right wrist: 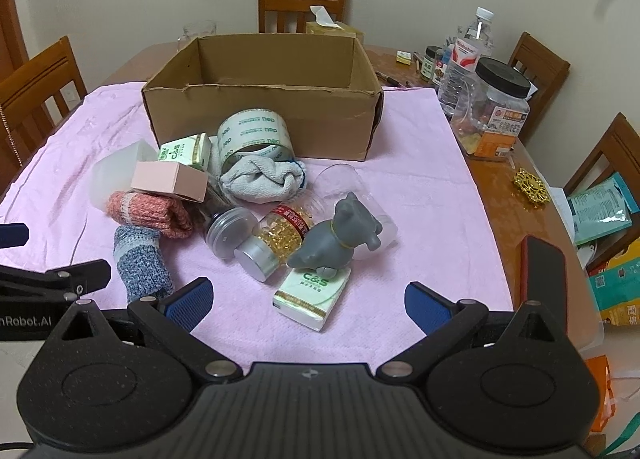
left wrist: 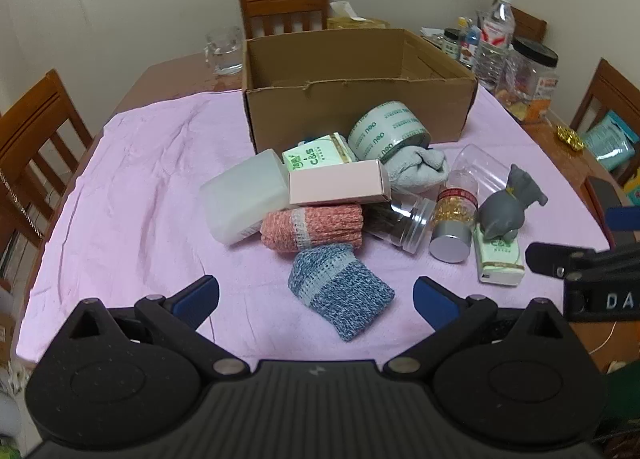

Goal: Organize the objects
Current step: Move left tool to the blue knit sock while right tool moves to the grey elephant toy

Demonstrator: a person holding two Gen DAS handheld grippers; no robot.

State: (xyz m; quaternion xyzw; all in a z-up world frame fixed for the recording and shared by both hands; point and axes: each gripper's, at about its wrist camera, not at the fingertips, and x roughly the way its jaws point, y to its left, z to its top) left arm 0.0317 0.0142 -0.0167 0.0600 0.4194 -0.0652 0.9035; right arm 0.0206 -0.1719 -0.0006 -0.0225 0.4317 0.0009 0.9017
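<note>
An open cardboard box [left wrist: 356,107] [right wrist: 260,119] stands on a pink cloth [left wrist: 140,195] [right wrist: 424,179]. In front of it lies a heap: tape roll [left wrist: 386,129] [right wrist: 254,133], grey cloth [left wrist: 420,169] [right wrist: 264,177], pink carton [left wrist: 338,187] [right wrist: 170,179], white tub [left wrist: 240,195], orange sock roll [left wrist: 312,225] [right wrist: 150,213], blue sock roll [left wrist: 340,291] [right wrist: 140,263], capsule bottle [left wrist: 454,219] [right wrist: 276,237], grey toy animal [left wrist: 508,207] [right wrist: 340,239] on a tissue pack [left wrist: 500,259] [right wrist: 312,295]. My left gripper [left wrist: 316,297] hovers open just before the blue sock roll. My right gripper [right wrist: 308,301] is open near the tissue pack.
Wooden chairs [left wrist: 284,7] [right wrist: 616,155] ring the table. Water bottles [left wrist: 494,43] [right wrist: 464,59] and a black-lidded jar [left wrist: 528,79] [right wrist: 494,111] crowd the far right corner. A glass mug [left wrist: 224,51] stands behind the box on the left. Packets [right wrist: 600,211] lie at the right edge.
</note>
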